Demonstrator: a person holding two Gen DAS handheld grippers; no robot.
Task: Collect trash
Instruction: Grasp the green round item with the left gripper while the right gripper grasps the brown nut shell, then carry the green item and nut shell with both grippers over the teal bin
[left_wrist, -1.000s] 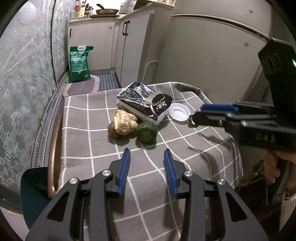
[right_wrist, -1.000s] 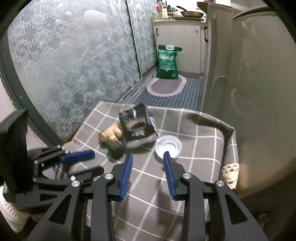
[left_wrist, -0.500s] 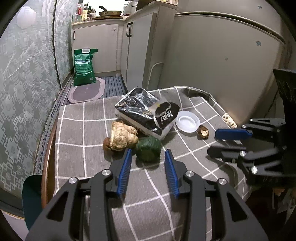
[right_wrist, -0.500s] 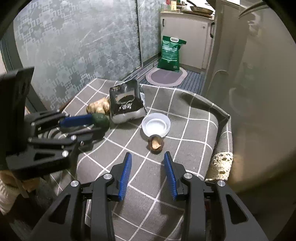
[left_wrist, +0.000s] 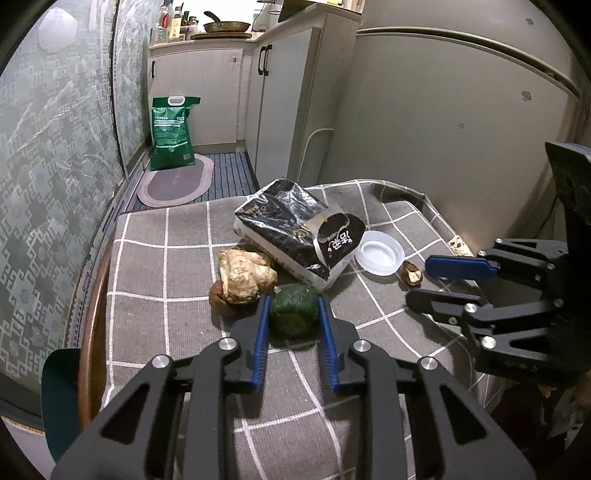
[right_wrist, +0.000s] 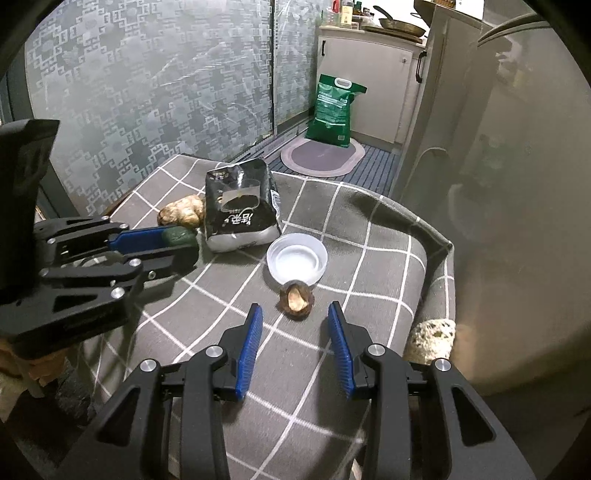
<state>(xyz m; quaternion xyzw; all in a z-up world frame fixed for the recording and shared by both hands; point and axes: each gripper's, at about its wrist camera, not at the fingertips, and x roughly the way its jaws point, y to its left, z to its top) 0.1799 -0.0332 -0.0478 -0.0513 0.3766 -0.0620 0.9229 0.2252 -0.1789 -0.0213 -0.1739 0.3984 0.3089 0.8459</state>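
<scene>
A crumpled dark green wad (left_wrist: 294, 311) lies on the grey checked tablecloth (left_wrist: 155, 266). My left gripper (left_wrist: 291, 306) is open with a finger on each side of the wad; it also shows in the right wrist view (right_wrist: 173, 245). A small brown shell-like scrap (right_wrist: 295, 300) lies by a white plastic lid (right_wrist: 297, 260). My right gripper (right_wrist: 294, 319) is open just short of the scrap, which also shows in the left wrist view (left_wrist: 411, 273). A black snack bag (left_wrist: 299, 232) and a crumpled tan paper lump (left_wrist: 243, 271) lie close by.
A refrigerator (left_wrist: 461, 122) stands just beyond the table. A frosted glass sliding door (right_wrist: 147, 85) runs along the other side. A green sack (left_wrist: 171, 133) and an oval mat (left_wrist: 175, 181) are on the floor by the cabinets. A teal chair edge (left_wrist: 59, 398) shows below the table.
My left gripper moved forward until its fingers straddle the green wad. My right gripper moved forward and down toward the brown scrap. Both stayed open.
</scene>
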